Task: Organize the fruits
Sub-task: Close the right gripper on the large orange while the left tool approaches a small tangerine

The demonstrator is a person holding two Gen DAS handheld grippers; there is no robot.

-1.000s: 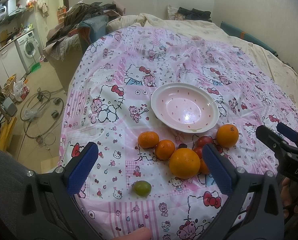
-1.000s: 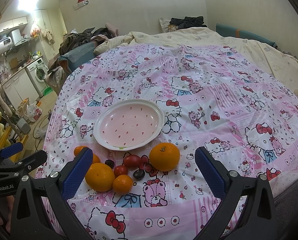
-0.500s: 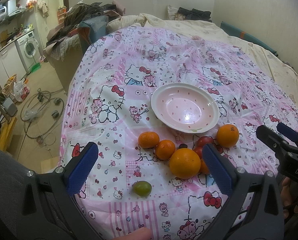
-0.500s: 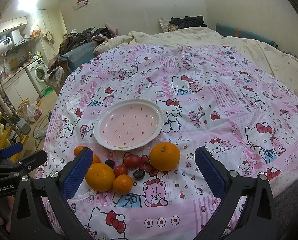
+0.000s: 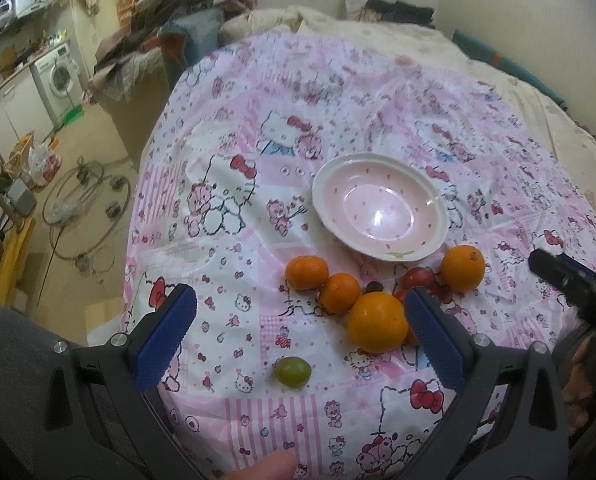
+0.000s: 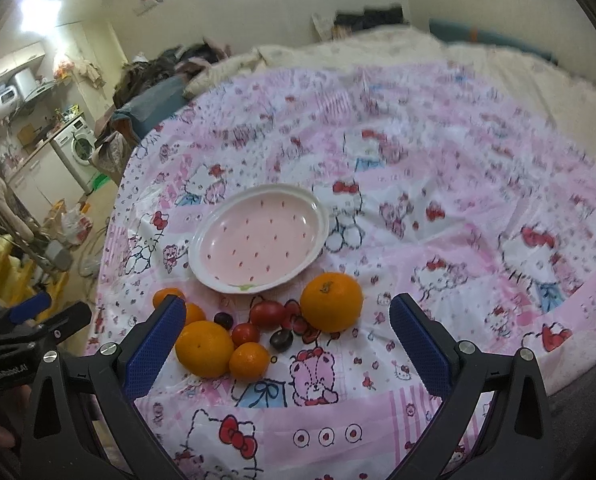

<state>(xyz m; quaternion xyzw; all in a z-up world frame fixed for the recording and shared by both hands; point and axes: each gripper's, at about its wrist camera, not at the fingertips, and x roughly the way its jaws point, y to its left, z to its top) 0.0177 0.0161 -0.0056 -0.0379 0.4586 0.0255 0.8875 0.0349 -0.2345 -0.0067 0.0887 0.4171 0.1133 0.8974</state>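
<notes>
On the bed, near its front edge, the pink strawberry-print plate (image 6: 258, 240) sits empty on the Hello Kitty sheet (image 6: 438, 208); no fruit has been placed in it, so by my reading the task is at its start with everything left to do

Fruit, all loose on the sheet between the plate and the front edge:
- large orange (image 6: 331, 302) just beside the plate rim, right side of the cluster
- second large orange (image 6: 204, 348) at the left, touching a small mandarin (image 6: 249, 361)
- two more mandarins (image 5: 307, 272) (image 5: 340, 293) toward the left edge of the bed
- two red tomatoes (image 6: 267, 314) (image 6: 245, 334) and two dark plums or grapes (image 6: 223, 320) (image 6: 280, 339) in the middle; type uncertain
- one green fruit (image 5: 292, 372) lying apart, closest to the front edge

Left gripper (image 5: 300, 340): jaws released, spread wide, holding nothing, above the green fruit. Right gripper (image 6: 286, 348): jaws likewise released and empty, framing the cluster

Writing: left gripper body, seen in the right wrist view, reads roughly "GenRobot.AI", blurred. The sheet carries cartoon prints only; no legible text there or on the plate
</notes>
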